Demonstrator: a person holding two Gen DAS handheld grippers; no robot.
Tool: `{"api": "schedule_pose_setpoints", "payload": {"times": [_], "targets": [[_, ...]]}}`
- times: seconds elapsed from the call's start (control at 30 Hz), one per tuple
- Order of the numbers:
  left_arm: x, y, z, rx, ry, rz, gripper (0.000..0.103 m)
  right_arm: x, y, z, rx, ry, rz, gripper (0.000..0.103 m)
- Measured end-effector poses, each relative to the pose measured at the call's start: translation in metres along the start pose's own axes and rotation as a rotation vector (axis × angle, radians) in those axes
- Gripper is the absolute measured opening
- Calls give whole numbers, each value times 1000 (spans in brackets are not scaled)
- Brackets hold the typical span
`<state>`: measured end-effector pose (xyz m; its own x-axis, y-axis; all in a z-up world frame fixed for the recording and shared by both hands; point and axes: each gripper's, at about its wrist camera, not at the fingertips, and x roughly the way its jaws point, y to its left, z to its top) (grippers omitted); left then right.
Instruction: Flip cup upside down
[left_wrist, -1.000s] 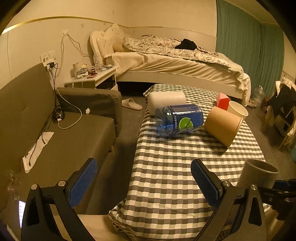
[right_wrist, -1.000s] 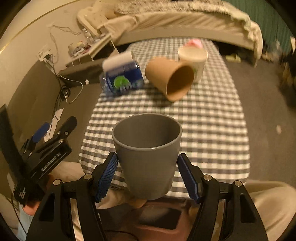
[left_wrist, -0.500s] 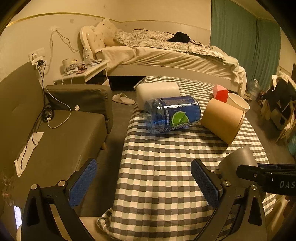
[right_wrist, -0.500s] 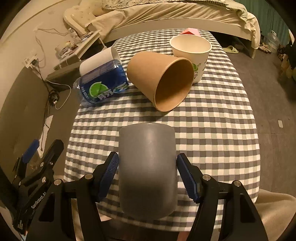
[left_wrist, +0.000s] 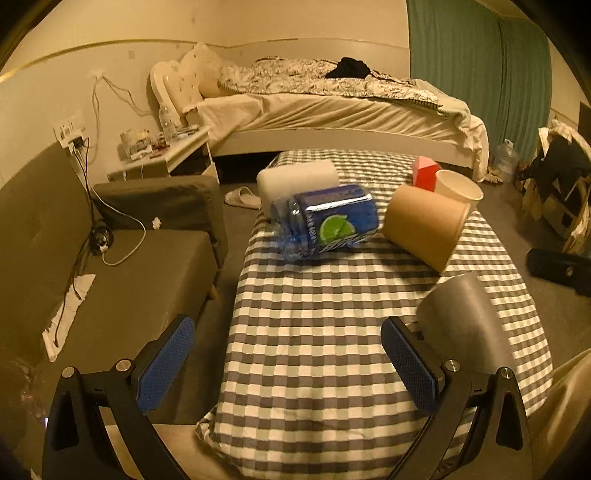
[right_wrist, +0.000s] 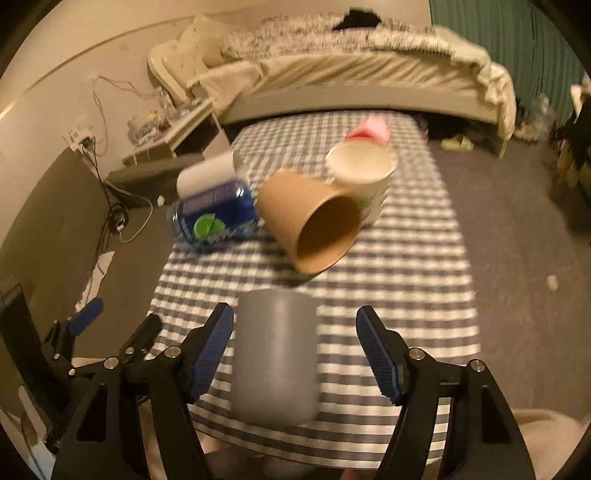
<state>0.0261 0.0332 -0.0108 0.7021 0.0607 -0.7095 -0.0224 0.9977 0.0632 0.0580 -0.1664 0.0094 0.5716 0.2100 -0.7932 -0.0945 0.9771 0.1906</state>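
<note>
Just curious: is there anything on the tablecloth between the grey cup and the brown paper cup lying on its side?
Nothing: the right wrist view shows only bare checked cloth between the grey cup and the brown paper cup.

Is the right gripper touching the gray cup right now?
Apart on one side: in the right wrist view the right gripper is open, with checkered cloth showing between its right finger and the gray cup. The left finger's contact is unclear.

The room lay in dim, warm yellow light. A bed (left_wrist: 332, 107) with rumpled covers stood against the cream wall (left_wrist: 110, 48), green curtains (left_wrist: 480, 62) beside it. A dark sofa (left_wrist: 110, 258) sat left, a cluttered white nightstand (left_wrist: 173, 151) beyond, over grey carpet (left_wrist: 535, 221).
</note>
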Motion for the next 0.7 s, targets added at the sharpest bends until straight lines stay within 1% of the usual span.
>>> {"api": "schedule_pose_setpoints", "payload": {"times": [0.2, 0.33, 0.47, 0.57, 0.7], "targets": [[-26, -25, 1, -28, -12, -40, 103, -40, -32, -6, -21, -127, -83, 78], [-34, -54, -4, 7, -22, -45, 103, -54, -53, -17, -11, -177, -106, 81], [-36, -77, -11, 30, -35, -45, 103, -55, -68, -35, -16, -209, -138, 87], [-32, -87, -17, 21, -9, -59, 103, -51, -79, -45, -7, -230, -183, 91], [-25, -97, -23, -9, 29, -83, 103, -40, -93, -53, -2, -222, -228, 92]]}}
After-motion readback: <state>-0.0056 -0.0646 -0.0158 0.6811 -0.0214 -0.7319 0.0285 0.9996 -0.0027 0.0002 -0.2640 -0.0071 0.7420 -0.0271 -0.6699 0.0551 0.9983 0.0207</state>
